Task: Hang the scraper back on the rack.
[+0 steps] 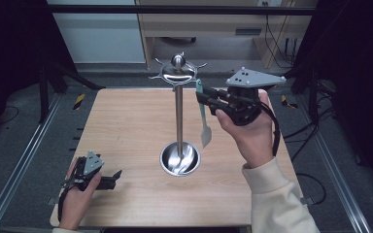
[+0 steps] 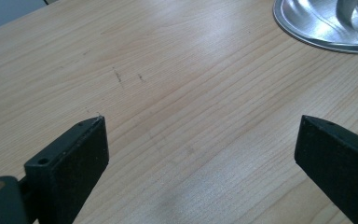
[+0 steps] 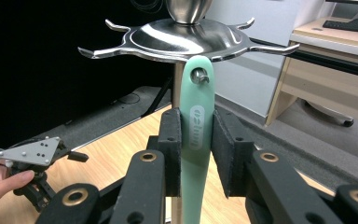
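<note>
A steel utensil stand has a round base dish (image 1: 167, 162), an upright pole (image 1: 178, 116) and a top disc (image 1: 177, 73) with hook prongs. My right gripper (image 1: 202, 98) is raised beside the disc and is shut on the handle of a mint-green spatula (image 1: 205, 133), which hangs blade down. In the right gripper view the pads (image 3: 171, 140) clamp the green handle (image 3: 196, 107). The handle's top hole (image 3: 199, 76) sits at a hook just under the disc (image 3: 186, 39). My left gripper (image 1: 112, 177) rests low at the table's front left, open, with bare wood between its jaws (image 2: 200, 135).
The wooden table (image 1: 126, 121) has rounded corners and dark floor around it. In the left gripper view the stand's base (image 2: 326, 28) lies ahead to the right. A desk and cables stand beyond the far edge.
</note>
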Demonstrator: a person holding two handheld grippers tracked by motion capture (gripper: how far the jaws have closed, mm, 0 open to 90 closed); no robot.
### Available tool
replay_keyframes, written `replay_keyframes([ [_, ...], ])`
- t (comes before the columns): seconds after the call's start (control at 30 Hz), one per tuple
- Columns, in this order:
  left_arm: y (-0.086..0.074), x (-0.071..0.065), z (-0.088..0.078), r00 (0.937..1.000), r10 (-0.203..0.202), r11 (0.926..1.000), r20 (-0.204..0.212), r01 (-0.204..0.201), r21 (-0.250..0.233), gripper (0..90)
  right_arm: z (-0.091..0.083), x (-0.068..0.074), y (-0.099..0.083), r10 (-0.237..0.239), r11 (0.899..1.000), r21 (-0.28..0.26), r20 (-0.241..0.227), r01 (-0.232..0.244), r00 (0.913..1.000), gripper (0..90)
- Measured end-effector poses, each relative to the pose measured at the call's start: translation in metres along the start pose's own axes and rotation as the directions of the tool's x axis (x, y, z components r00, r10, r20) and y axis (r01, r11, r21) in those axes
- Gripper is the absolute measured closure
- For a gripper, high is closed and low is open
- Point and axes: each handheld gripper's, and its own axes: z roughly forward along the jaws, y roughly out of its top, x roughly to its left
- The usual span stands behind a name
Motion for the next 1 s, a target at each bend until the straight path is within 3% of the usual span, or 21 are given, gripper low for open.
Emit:
replay_keyframes([
  [0.67, 0.000, 0.000, 0.000, 1.0000, 0.004, 1.0000, 0.002, -0.004, 0.003, 2.7, 0.002, 0.001, -0.001, 0.000, 1.000, -0.009, 0.011, 0.000, 0.9999, 70.7],
  [0.87, 0.000, 0.000, 0.000, 1.0000, 0.001, 1.0000, 0.002, -0.001, 0.001, 2.7, -0.002, 0.000, -0.002, -0.002, 1.000, -0.003, 0.038, 0.002, 0.9993, 57.0],
  [0.9, 0.000, 0.000, 0.000, 1.0000, 0.001, 1.0000, 0.001, -0.001, 0.000, 2.7, -0.005, -0.001, -0.003, -0.005, 1.000, -0.001, 0.060, 0.005, 0.9982, 50.0],
  [0.97, 0.000, 0.000, 0.000, 1.0000, 0.003, 1.0000, 0.001, -0.003, 0.003, 2.7, -0.006, -0.002, -0.004, -0.012, 1.000, 0.001, 0.074, 0.012, 0.9972, 46.6],
  [1.0, 0.000, -0.001, 0.000, 1.0000, 0.002, 1.0000, 0.001, -0.002, 0.001, 2.7, -0.010, -0.004, -0.007, -0.011, 1.000, -0.002, 0.105, 0.011, 0.9944, 40.2],
])
